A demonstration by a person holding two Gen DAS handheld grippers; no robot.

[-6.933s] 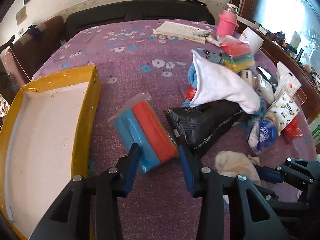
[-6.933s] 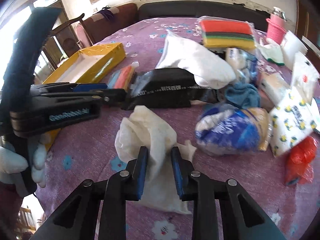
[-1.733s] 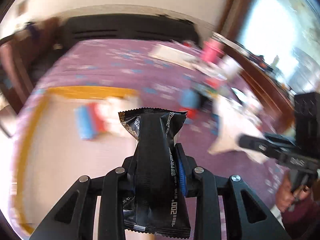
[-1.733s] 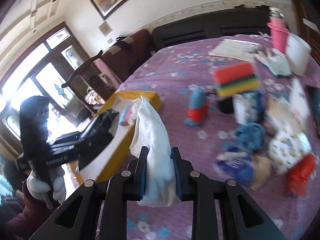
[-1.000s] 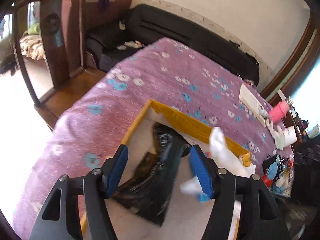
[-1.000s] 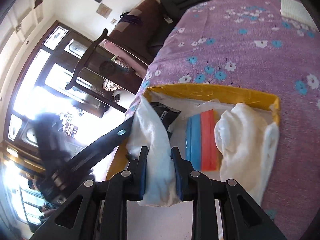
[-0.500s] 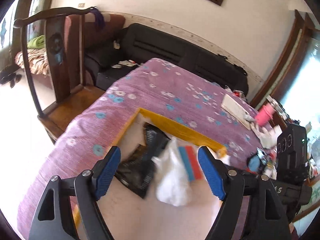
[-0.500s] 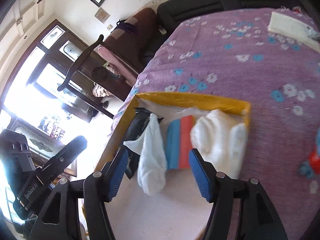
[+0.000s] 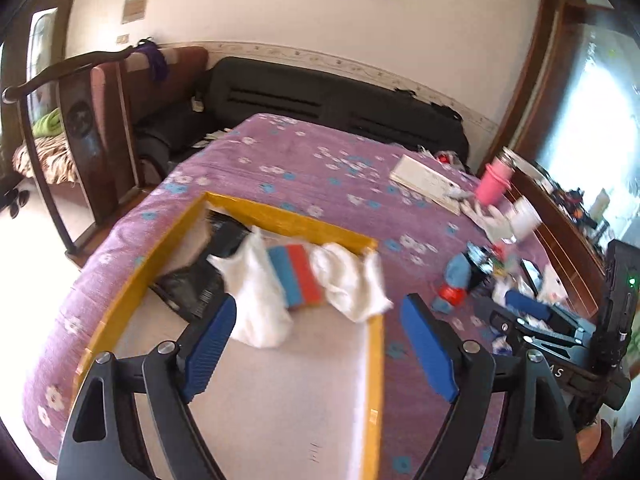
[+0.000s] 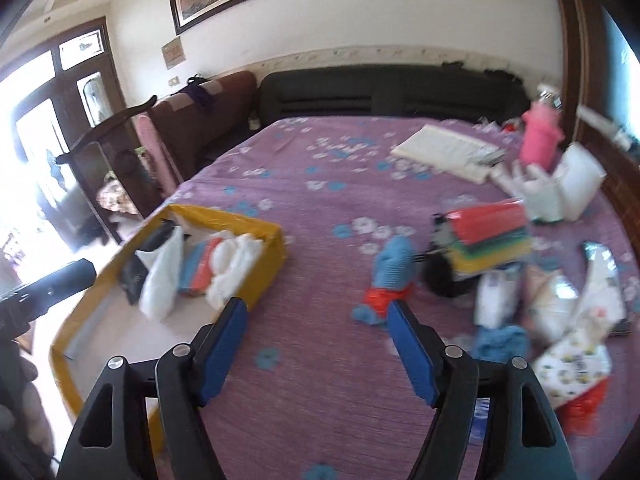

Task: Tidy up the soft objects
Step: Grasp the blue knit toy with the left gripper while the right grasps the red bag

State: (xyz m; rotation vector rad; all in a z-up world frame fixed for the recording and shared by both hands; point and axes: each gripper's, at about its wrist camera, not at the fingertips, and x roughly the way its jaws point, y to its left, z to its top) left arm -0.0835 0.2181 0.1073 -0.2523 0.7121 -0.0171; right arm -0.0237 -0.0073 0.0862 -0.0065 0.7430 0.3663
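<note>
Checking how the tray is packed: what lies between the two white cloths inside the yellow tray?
The blue and red sponge pack lies between the left white cloth and the right white cloth in the yellow tray, clearest in the left wrist view.

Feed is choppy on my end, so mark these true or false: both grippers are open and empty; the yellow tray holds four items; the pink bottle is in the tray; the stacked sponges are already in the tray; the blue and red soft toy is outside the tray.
1. Left gripper and right gripper are open and empty: true.
2. The yellow tray holds four items: true, a black packet, white cloth, blue and red sponge pack and white towel.
3. The pink bottle is in the tray: false, it stands at the bed's far right.
4. The stacked sponges are in the tray: false, on the bedspread.
5. The blue and red soft toy is outside the tray: true.
</note>
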